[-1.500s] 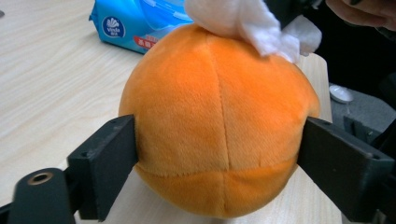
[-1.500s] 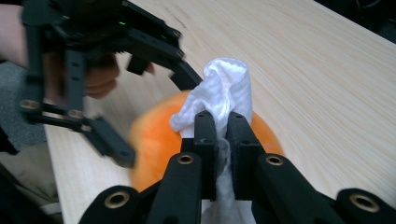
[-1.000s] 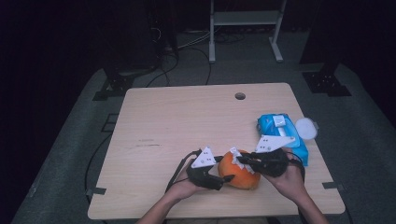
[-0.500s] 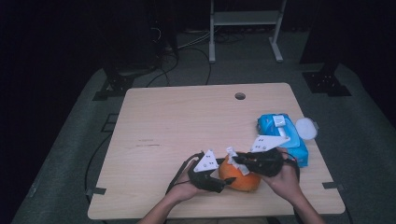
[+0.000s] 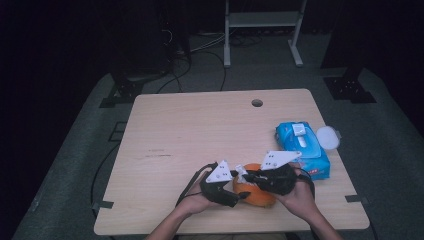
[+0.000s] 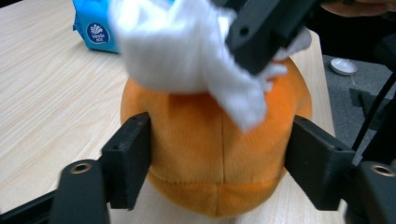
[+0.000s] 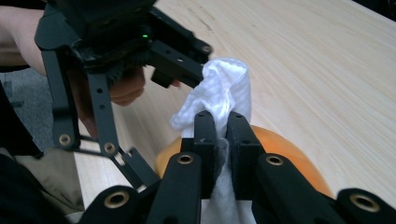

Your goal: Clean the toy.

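step: wiping orange plush ball at surface near edge | left tongs clamped ball's sides, having just widened slightly | right tongs pinched white tissue on top | advice: steady ball, light strokes

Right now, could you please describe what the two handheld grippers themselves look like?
Both are matte black. The left gripper and right gripper each carry a pale grey three-cornered plate with small dark dots, and black cables trail back. Flat rectangular black pads sit on linkage arms with brass-coloured pivot rivets; a small green light glows on the left one.
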The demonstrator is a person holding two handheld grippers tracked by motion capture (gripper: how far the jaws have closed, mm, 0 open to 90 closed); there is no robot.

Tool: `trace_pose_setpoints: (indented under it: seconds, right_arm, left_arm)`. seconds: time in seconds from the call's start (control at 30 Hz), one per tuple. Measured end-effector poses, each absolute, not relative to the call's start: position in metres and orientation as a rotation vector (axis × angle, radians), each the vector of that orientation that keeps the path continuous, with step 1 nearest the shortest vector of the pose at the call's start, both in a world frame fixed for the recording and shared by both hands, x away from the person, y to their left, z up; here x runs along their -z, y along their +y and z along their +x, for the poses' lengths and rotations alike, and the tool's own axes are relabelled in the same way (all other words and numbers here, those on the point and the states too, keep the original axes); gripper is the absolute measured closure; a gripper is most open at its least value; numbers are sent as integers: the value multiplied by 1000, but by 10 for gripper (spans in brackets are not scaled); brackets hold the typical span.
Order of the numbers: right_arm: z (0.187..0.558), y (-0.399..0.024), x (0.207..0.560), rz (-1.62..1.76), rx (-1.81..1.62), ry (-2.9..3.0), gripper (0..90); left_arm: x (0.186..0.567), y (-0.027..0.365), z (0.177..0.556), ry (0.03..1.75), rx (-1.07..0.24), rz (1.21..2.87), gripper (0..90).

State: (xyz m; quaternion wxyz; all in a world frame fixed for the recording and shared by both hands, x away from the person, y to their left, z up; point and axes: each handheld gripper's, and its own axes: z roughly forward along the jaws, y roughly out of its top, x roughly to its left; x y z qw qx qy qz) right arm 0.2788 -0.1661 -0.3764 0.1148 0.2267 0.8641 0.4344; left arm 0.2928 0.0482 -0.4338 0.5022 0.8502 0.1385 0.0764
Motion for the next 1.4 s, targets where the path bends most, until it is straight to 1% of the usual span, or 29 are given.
trace_pose_setpoints:
  seconds: [0.1,0.2,0.23,0.3,0.4,0.47,0.5,0.53,0.57,0.7,0.83,0.9,0.97,1.03,1.1,1.13,1.23,1.4]
  right_arm:
    - [285,-182,374,717,-1262,2498,830]
    - [293,-199,378,800,-1276,2476,830]
    - [295,-202,380,820,-1287,2472,830]
    - [296,-204,382,838,-1312,2471,830]
    - [294,-192,385,801,-1320,2499,830]
    - [290,-179,388,760,-1324,2532,830]
    - [289,-174,388,729,-1313,2543,829]
    - [287,-169,388,709,-1296,2549,829]
    - [286,-167,388,698,-1281,2552,828]
    - [286,-174,387,710,-1270,2550,827]
    - [287,-189,387,755,-1217,2513,827]
    - [288,-194,391,784,-1251,2520,828]
    - [287,-190,392,773,-1253,2521,828]
    - [285,-183,391,741,-1284,2532,827]
    - [283,-172,391,690,-1277,2548,826]
    - [281,-168,391,665,-1254,2552,826]
    - [283,-170,390,669,-1244,2557,826]
    - [285,-190,394,744,-1229,2537,825]
  left_arm:
    - [435,54,297,353,-185,2048,302]
    - [437,64,305,409,-189,2035,324]
    - [437,66,308,432,-187,2029,318]
    - [438,68,312,456,-111,2009,239]
    - [435,63,309,393,-101,1980,178]
    - [433,57,304,362,-124,1977,142]
    - [434,54,302,348,-154,2011,144]
    - [436,53,300,333,-191,2038,170]
    - [438,54,300,334,-190,2041,197]
    - [439,62,304,381,-147,2051,234]
    - [441,68,305,381,-126,2058,227]
    - [438,67,305,366,-148,2041,188]
    - [436,63,303,328,-176,1996,145]
    - [435,58,301,293,-200,1981,142]
    - [436,56,299,278,-213,2005,156]
    - [437,57,299,282,-216,2019,184]
    - [438,62,303,340,-176,2033,239]
    - [439,68,303,366,-163,2048,243]
